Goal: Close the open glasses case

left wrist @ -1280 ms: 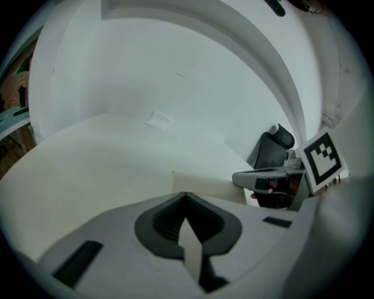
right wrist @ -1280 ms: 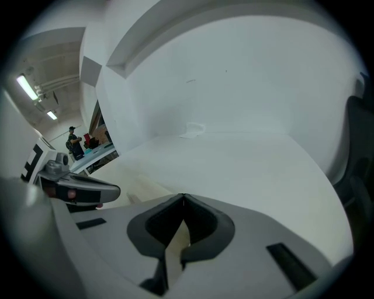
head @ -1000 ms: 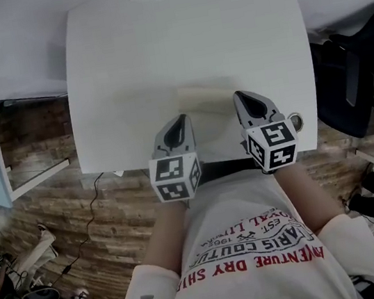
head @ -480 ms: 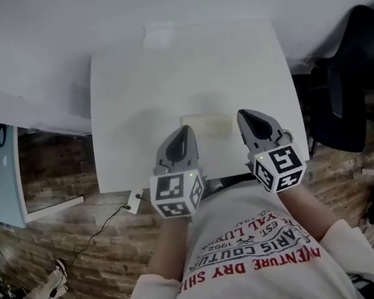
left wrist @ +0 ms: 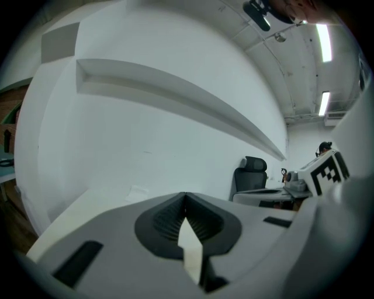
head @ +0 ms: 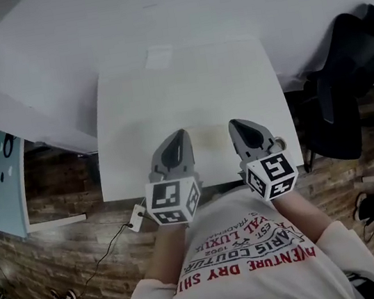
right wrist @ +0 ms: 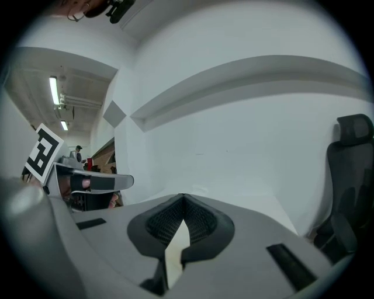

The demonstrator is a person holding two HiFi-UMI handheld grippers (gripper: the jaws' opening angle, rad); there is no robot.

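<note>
White table (head: pixel 182 75) is stretching away beneath both tools. At its near edge the left gripper (head: pixel 178 138) is hovering, jaws together and empty. The glasses case (head: pixel 207 137), a faint pale patch, is lying between it and the right gripper (head: pixel 238 127), whose jaws are likewise together, probably flanking the case to close it.

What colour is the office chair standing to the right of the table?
The chair is black; it shows best in the head view.

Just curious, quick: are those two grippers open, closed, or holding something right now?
Left gripper: closed, holding nothing.
Right gripper: closed, holding nothing.
</note>
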